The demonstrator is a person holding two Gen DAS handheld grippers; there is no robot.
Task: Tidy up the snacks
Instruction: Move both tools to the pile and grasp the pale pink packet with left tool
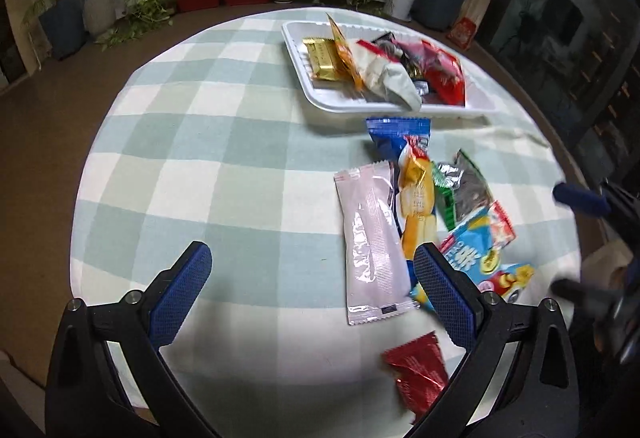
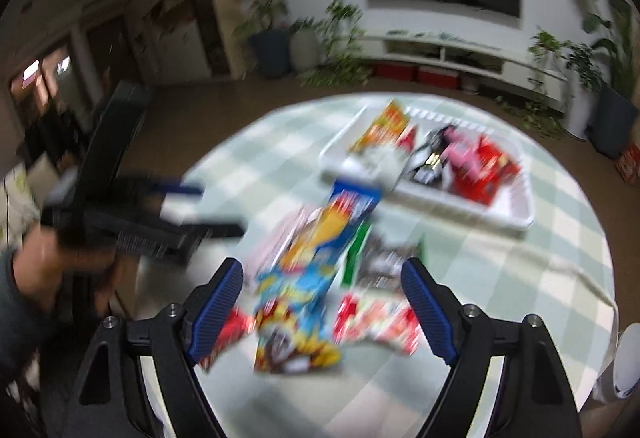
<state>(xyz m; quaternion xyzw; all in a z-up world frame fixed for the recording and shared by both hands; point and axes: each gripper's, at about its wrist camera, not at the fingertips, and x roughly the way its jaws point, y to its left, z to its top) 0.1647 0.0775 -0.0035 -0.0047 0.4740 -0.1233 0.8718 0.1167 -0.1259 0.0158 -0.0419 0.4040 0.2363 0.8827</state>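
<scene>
Snacks sat in two groups on the round desk (image 1: 200, 142) with its green-checked cloth: some already in the white tray (image 1: 296, 78) at the far side, the rest in a loose pile nearer, between tray and tongs. Tray held a gold bar (image 1: 320, 58), an orange packet, a white packet and red packets. Loose pile: long pink wrapper (image 1: 370, 242), yellow packet (image 1: 418, 202), blue packet (image 1: 398, 134) nearest the tray, green-and-silver packet (image 1: 464, 190), light-blue cartoon packet (image 1: 476, 242), and a red packet (image 1: 418, 370) lying apart, closest to the camera.

Left tongs (image 1: 312, 278) were spread wide with nothing between them, hovering over bare cloth just left of the pink wrapper. Right tongs (image 2: 322, 302) were also wide open and empty, above the pile's near edge; that view was motion-blurred, so contact could not be judged.

Step looked like mid-sorting, between picks, roughly half done. Next move likely needs one pair of tongs lowered over a single packet, the pink wrapper or cartoon packet being the easiest, closed across its narrow width, then carried to the tray. Overlapping packets risk a double grab.
</scene>
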